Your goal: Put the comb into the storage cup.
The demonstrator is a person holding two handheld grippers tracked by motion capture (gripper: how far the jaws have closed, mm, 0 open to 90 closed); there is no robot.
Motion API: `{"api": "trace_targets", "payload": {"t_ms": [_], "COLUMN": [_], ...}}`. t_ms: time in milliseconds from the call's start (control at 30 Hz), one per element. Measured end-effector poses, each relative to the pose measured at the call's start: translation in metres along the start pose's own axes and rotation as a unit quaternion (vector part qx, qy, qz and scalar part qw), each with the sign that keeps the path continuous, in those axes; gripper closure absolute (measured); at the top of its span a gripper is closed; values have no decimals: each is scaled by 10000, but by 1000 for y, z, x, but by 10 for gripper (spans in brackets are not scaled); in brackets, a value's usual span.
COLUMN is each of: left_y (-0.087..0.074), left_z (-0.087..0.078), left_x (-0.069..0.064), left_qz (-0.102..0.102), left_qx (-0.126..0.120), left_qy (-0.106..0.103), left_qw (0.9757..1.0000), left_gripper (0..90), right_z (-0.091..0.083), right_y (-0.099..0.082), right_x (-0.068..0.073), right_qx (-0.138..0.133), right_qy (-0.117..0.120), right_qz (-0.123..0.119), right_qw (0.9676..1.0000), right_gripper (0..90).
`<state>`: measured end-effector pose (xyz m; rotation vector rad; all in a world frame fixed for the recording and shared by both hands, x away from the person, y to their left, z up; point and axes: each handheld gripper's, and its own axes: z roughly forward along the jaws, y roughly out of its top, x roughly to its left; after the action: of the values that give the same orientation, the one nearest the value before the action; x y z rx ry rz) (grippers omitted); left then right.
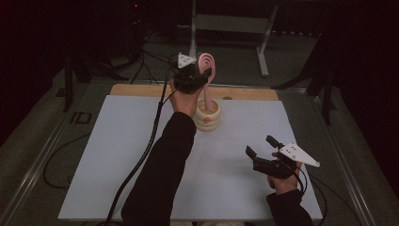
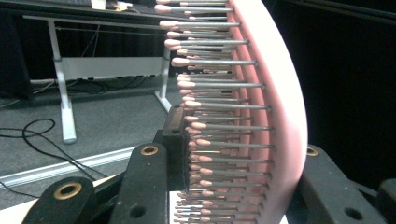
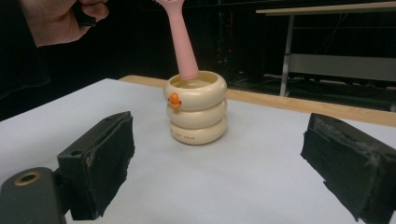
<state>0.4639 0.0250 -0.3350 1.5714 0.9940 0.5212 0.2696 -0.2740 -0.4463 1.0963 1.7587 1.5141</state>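
Dark walls and a grey floor with loose cables sit all around your white table, which has a strip of bare wood along its far edge. Near the middle of that far edge stands a small cream cup shaped like three stacked rings, with a little orange dot on its front. Your left gripper is held up high over the cup, and its jaws are squeezed on the head of a pink plastic hairbrush with thin metal bristles. In the left gripper view you can see one jaw on the bristle side and one on the smooth pink back. The brush stands almost straight up and down, a bit tilted, with its head at the top and its thin handle pointing down. The handle's end is inside the cup's mouth, but you cannot tell if it touches the bottom. So the cup is right under your left gripper, and the brush's long line runs from your jaws down into it. I think the next move goes up or down along that line. Your right gripper rests low near the right front corner of the table, well apart from the cup. Its jaws are wide apart and hold nothing. Your left hand is much nearer to the cup.
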Motion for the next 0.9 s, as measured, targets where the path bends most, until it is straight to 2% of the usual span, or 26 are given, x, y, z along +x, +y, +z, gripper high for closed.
{"api": "trace_targets", "payload": {"t_ms": [900], "left_y": [-7], "left_z": [11], "left_x": [-3], "left_qz": [-14], "left_qx": [61], "left_qy": [-54], "left_qw": [10000], "left_gripper": [649], "right_z": [0], "right_y": [0], "right_x": [-1], "right_qx": [-9], "right_qy": [7], "right_qz": [32], "right_qw": [10000], "right_gripper": [86]}}
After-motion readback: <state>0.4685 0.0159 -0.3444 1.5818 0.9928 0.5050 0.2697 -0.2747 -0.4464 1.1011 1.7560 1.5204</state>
